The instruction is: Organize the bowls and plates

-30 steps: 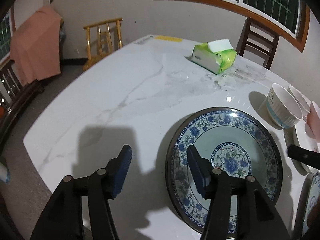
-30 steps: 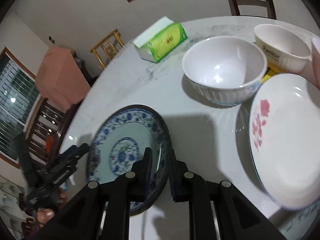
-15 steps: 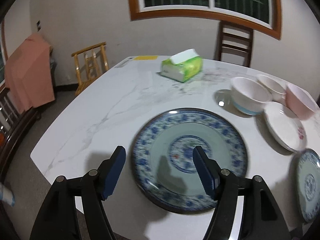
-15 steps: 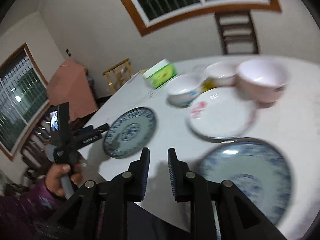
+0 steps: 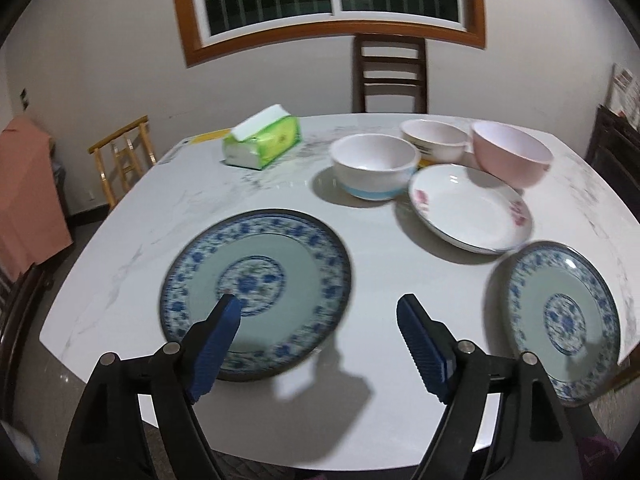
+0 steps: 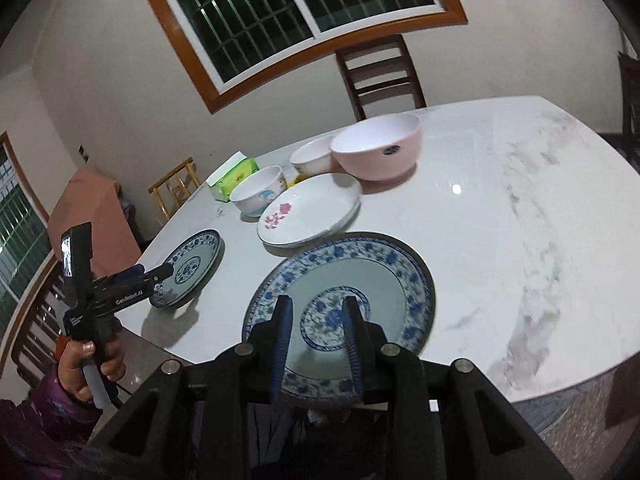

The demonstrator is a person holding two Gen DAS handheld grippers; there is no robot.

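Observation:
Two blue-patterned plates lie flat on the white marble table (image 5: 392, 276). My left gripper (image 5: 320, 312) hovers over the near edge, jaws wide and still opening with nothing gripped; the left blue plate (image 5: 256, 292) lies under its left finger and the right blue plate (image 5: 560, 320) off to the side. My right gripper (image 6: 319, 306) hangs above that right blue plate (image 6: 360, 276), jaws narrowly apart and opening, empty. Behind stand a white flowered plate (image 5: 468, 212), a white bowl (image 5: 374, 166), a cream bowl (image 5: 434, 140) and a pink bowl (image 5: 510, 152).
A green tissue pack (image 5: 262, 142) lies at the far left of the table. A dark chair (image 5: 390, 72) stands behind it, a yellow wooden chair (image 5: 120, 160) to the left. In the right wrist view a hand (image 6: 88, 360) holds the left gripper (image 6: 158, 272) beside the table's corner.
Both grippers have drawn back from the left blue plate toward the near edge. The left jaws have widened. The right gripper has swung right over the other blue plate and parted slightly.

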